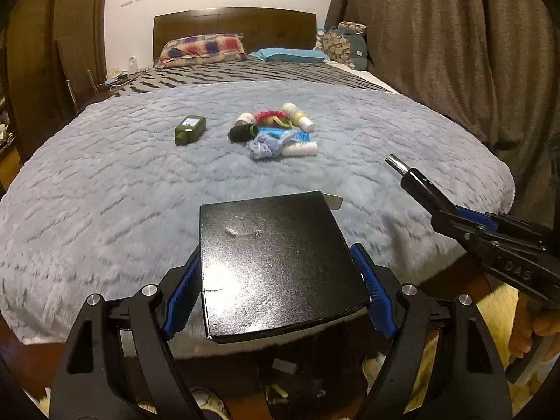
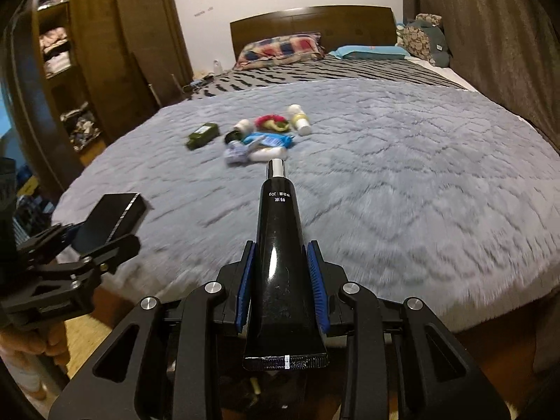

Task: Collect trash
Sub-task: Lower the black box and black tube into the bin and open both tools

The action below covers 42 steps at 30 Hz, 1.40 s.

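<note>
Left tongs (image 1: 280, 287) clamp a black box (image 1: 276, 266) wide; right tongs (image 2: 282, 287), nearly closed, pinch a black tube (image 2: 278, 245), both at the bed's (image 1: 105, 192) near edge. The glossy tube may slip from its narrow grip. Remaining trash pile (image 1: 276, 129) lies mid-bed.

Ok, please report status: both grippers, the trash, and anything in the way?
Left gripper shut on black box. Right gripper shut on black tube. Trash pile on blanket. Nothing in the way.
</note>
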Tool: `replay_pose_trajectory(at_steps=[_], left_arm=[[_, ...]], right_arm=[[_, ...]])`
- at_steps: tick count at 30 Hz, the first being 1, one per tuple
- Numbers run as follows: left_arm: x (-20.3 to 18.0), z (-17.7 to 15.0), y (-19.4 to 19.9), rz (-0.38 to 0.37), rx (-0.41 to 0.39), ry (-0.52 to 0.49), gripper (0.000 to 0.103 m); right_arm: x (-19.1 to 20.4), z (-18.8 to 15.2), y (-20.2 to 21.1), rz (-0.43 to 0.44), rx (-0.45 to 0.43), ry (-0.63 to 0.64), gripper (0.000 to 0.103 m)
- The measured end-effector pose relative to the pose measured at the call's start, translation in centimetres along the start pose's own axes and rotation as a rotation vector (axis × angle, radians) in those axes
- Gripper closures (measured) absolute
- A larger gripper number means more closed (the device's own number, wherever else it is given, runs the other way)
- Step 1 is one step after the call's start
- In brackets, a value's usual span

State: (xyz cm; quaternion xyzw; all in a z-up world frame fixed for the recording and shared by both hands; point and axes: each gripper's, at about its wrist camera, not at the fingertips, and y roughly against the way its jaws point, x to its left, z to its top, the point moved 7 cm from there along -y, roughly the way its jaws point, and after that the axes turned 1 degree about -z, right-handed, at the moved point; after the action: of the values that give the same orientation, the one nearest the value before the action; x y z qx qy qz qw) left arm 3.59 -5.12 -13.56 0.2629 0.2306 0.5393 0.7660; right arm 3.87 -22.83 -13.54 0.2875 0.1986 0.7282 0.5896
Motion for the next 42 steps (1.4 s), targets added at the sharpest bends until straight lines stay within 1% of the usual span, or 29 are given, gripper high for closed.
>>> replay_pose_trajectory(at_steps=[3, 6, 9, 10, 16, 19, 22, 26, 29, 32, 38, 42], left_arm=[[-0.2, -1.7, 1.2, -0.011, 0.009, -0.005, 0.026], [-0.3, -3.4, 1.6, -0.018, 0.030, -0.003, 0.026], [-0.1, -5.6, 1.3, -0.022, 0.072, 0.005, 0.026], [-0.2, -6.5, 0.8, -0.023, 0.095, 0.004, 0.026], [-0.6, -10.6, -1.7, -0.032, 0.211, -0.001, 0.026], [-0.8, -12.2, -3.1, -0.042, 0.266, -0.004, 0.026], [-0.7, -14.3, -5.1, -0.051, 0.341, 0.006, 0.026], [-0.4, -16.7, -7.6, -0.061, 0.441, 0.031, 0.026], [-0.1, -18.0, -9.1, -0.068, 0.494, 0.045, 0.026], [0.1, -18.9, -10.2, -0.073, 0.532, 0.056, 0.026], [-0.4, -20.4, -12.0, -0.076, 0.600, 0.057, 0.026], [-0.2, -20.7, -12.7, -0.074, 0.617, 0.056, 0.026]], right_arm=[[0.9, -2.0, 1.2, 0.014, 0.022, 0.002, 0.072], [1.3, -4.5, 1.4, 0.029, 0.075, -0.005, 0.072], [1.5, -6.7, 0.9, 0.028, 0.132, 0.005, 0.072], [1.7, -7.8, 0.4, 0.027, 0.164, 0.015, 0.072], [1.9, -11.8, -1.8, 0.030, 0.284, 0.014, 0.072], [1.6, -13.3, -3.3, 0.039, 0.345, -0.012, 0.072], [1.2, -15.0, -5.1, 0.048, 0.414, -0.049, 0.072], [0.5, -16.4, -7.0, 0.044, 0.473, -0.097, 0.072], [0.0, -16.9, -8.4, 0.016, 0.495, -0.100, 0.072], [-0.1, -18.0, -9.9, -0.010, 0.531, -0.097, 0.072], [0.0, -20.5, -12.6, -0.007, 0.628, -0.126, 0.072], [0.0, -20.8, -13.2, -0.014, 0.643, -0.130, 0.072]])
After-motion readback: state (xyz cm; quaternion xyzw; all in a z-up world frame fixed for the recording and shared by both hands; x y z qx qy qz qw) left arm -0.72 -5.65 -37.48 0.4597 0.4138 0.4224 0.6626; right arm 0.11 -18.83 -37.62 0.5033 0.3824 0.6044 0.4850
